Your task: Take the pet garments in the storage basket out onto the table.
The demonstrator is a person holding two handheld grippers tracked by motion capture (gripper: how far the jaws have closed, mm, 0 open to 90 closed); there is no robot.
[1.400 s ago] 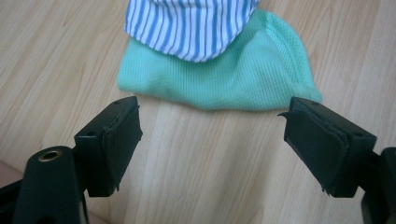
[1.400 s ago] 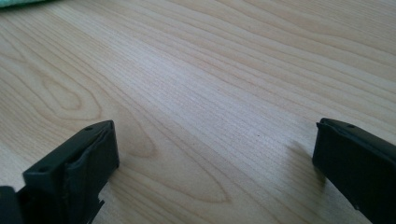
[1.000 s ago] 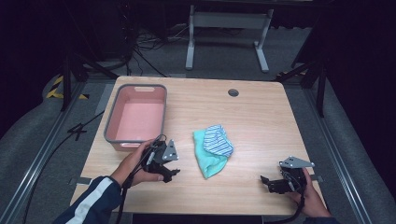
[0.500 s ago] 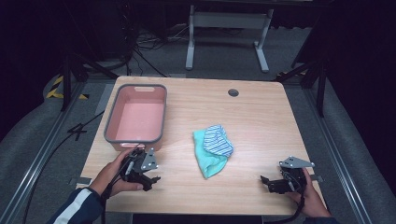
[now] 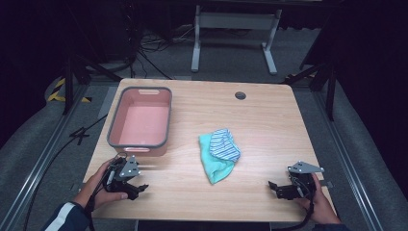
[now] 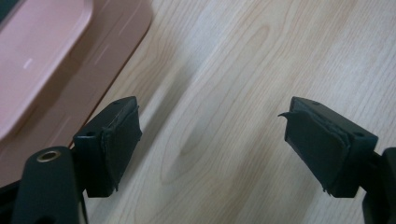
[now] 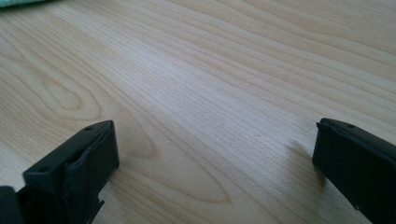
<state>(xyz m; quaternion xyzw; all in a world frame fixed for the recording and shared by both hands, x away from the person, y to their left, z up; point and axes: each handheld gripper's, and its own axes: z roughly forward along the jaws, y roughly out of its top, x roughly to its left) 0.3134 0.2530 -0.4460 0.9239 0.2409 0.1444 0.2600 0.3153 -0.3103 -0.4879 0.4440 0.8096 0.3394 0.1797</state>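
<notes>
A crumpled teal cloth (image 5: 215,164) with a blue-and-white striped piece (image 5: 225,146) on top lies in the middle of the wooden table (image 5: 260,120). A pink tub with a grey rim (image 5: 141,121) stands at the left, nothing in it. My left gripper (image 5: 138,186) rests near the front left corner, just below the tub, open with bare wood between its fingers (image 6: 116,140). Near the front right corner my right gripper (image 5: 275,188) is open over bare wood (image 7: 210,116), its jaws pointing left toward the cloth, whose teal edge (image 7: 18,2) shows far off.
A round cable hole (image 5: 240,95) sits at the table's back edge. A grey metal stand (image 5: 231,29) is on the floor behind the table. Cables trail along the floor at the left (image 5: 77,134). The tub's pink wall (image 6: 70,70) is close on the left gripper's left.
My left gripper has pulled back toward the front left corner, away from the cloth. The right gripper and the cloth have stayed put.
</notes>
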